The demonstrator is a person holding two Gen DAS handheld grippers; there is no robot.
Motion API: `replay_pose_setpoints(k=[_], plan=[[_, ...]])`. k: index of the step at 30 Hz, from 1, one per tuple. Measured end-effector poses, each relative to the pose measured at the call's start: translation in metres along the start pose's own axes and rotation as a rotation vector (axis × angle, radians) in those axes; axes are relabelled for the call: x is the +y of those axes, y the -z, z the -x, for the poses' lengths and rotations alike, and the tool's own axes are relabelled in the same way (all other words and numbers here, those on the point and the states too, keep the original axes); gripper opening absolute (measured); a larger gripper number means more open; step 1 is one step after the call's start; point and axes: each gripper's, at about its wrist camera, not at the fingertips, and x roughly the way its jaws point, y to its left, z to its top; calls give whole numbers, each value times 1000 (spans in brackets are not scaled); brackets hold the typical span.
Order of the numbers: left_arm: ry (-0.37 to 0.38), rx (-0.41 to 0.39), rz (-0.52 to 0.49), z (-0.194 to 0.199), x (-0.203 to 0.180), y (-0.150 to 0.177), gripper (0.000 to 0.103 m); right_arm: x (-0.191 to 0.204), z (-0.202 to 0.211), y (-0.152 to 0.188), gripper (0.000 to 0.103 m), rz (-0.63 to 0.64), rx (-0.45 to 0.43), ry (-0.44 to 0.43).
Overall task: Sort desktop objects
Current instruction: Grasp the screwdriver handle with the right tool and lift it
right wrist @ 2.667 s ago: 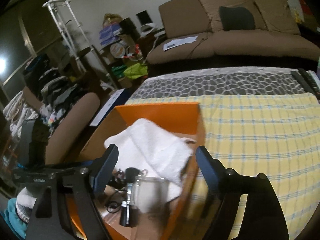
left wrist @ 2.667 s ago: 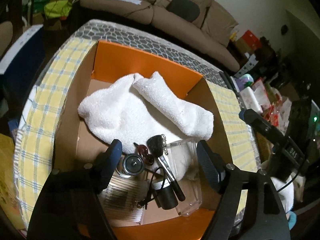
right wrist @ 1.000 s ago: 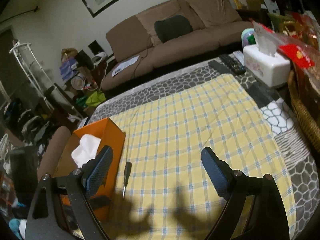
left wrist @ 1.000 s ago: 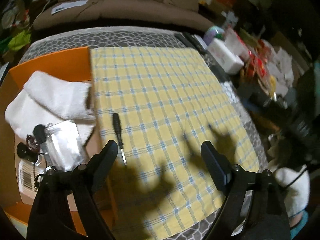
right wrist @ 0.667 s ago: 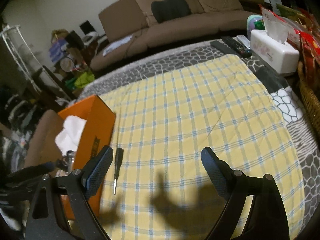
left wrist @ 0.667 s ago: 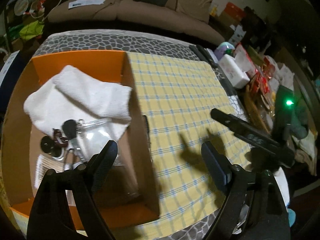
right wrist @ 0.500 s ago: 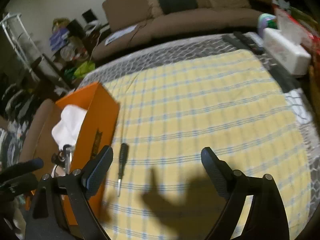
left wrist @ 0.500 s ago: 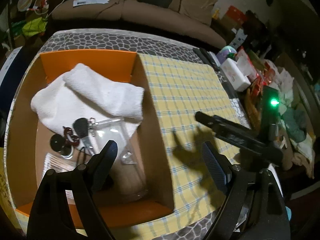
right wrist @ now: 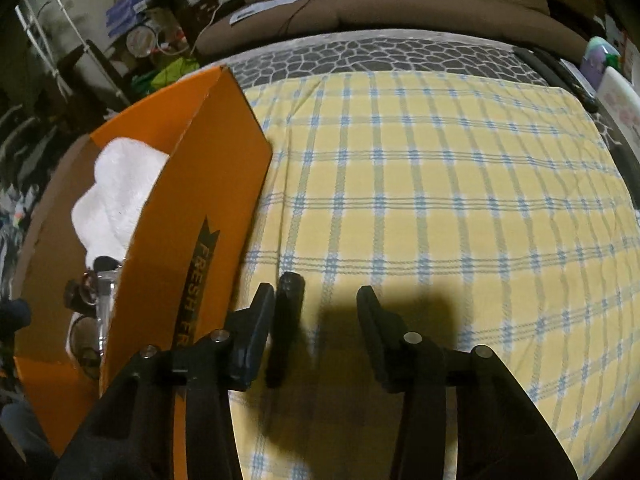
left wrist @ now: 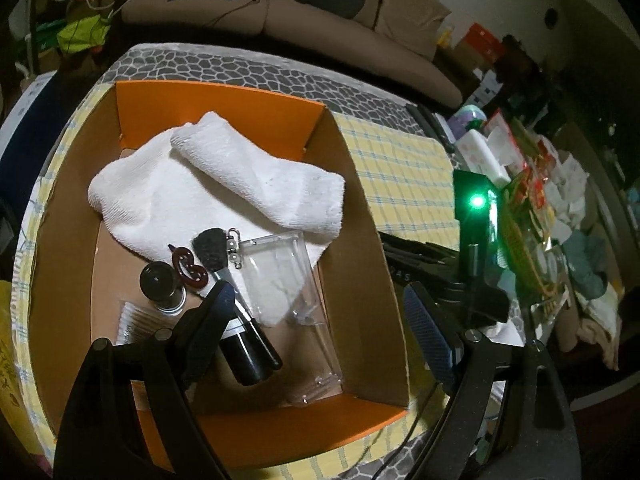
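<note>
An orange cardboard box (left wrist: 216,102) holds a white towel (left wrist: 224,188), a clear plastic case (left wrist: 288,272), a makeup brush (left wrist: 224,256), a dark red hair clip (left wrist: 188,268) and a black bottle (left wrist: 244,360). My left gripper (left wrist: 316,312) is open and empty above the box. In the right wrist view the box (right wrist: 192,216) stands at left. A black-handled screwdriver (right wrist: 286,316) lies on the yellow checked cloth (right wrist: 440,200) beside the box. My right gripper (right wrist: 316,304) is open low over it, the handle just inside the left finger.
A brown sofa (left wrist: 280,16) stands behind the table. Remote controls (right wrist: 560,68) and a white tissue box (right wrist: 620,100) lie at the table's far right edge. Cluttered packets and boxes (left wrist: 532,184) fill the right side. The right gripper's body (left wrist: 472,240) shows beside the box.
The left gripper swung back over the box. The right gripper came down to the screwdriver beside the box, and its jaws narrowed around the handle.
</note>
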Motion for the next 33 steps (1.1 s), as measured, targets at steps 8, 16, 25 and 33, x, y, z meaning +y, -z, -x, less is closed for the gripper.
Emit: replay_pose_setpoints(k=[8, 16, 25, 33], plan=[[17, 6, 10, -3, 6, 0, 85, 7, -15, 0, 35, 23, 17, 23], [27, 23, -16, -8, -5, 6, 85, -3, -9, 0, 17, 11, 15, -83], [49, 48, -102, -19, -44, 14, 85, -40, 30, 0, 15, -117, -83, -209], [-16, 33, -259, -27, -91, 24, 68, -48, 58, 2, 15, -99, -133, -224]])
